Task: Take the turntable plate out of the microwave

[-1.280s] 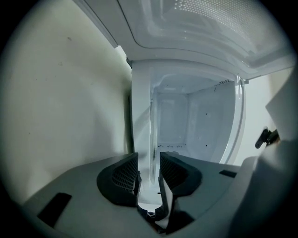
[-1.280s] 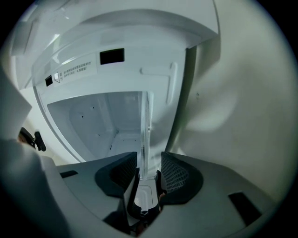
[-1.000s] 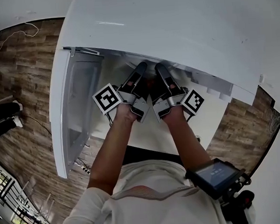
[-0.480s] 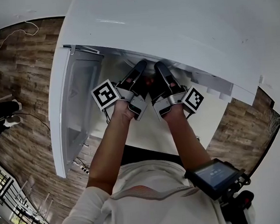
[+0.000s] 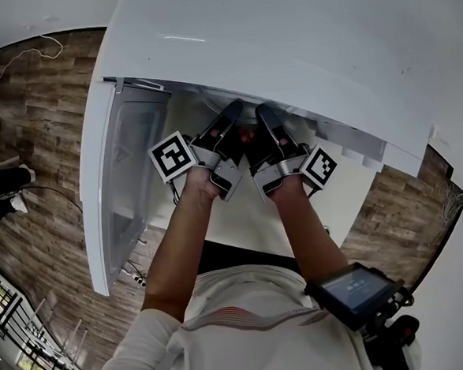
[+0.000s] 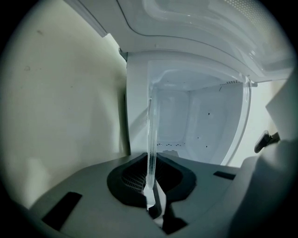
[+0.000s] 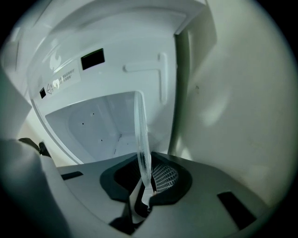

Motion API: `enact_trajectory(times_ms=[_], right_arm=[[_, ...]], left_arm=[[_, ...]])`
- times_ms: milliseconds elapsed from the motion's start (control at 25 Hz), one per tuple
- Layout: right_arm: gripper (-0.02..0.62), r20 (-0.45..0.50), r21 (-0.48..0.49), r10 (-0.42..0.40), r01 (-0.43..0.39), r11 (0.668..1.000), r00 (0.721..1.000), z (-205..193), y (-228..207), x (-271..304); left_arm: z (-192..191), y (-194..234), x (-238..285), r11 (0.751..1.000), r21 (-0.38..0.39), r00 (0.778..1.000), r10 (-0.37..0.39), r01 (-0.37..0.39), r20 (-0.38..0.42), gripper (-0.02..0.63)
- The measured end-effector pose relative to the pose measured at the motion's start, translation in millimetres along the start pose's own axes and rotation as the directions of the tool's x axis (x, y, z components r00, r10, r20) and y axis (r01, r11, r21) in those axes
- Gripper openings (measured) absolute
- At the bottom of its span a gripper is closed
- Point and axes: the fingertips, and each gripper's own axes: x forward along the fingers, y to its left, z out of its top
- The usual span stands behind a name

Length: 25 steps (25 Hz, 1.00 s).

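1. Left gripper (image 6: 151,202), reaching into the microwave (image 5: 285,42) through its open front, has its jaws closing. The pads look pinched onto the near rim of the clear glass turntable plate (image 6: 151,135).
2. Right gripper (image 7: 142,197), just beside the left one in the same opening, is also closing. The plate's rim (image 7: 141,135) sits between its pads, which are close against the glass but not clearly pressing yet.
3. In both gripper views the plate shows edge-on as a thin clear band running from the jaws deeper into the microwave's white cavity. Nearly all of it lies ahead of the grippers, and only the near edge is in them.
4. Both hands sit side by side at the front of the microwave and neither is nearer, so the plate would be carried on two neighbouring points of one edge.
5. My judgement is that the pull must run straight back out of the opening, past the door (image 5: 128,172) swung open at its left, with the plate kept level so the far edge does not sag.
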Motion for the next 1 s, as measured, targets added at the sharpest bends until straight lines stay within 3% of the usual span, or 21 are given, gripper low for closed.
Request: enact_trajectory(times_ms=[1000], right_arm=[[0.034, -0.012, -0.108, 0.055, -0.056, 0.993, 0.998, 1, 16, 2]], left_arm=[[1, -12, -1, 0.995, 0.024, 0.995, -0.096, 0.095, 0.016, 0.037]])
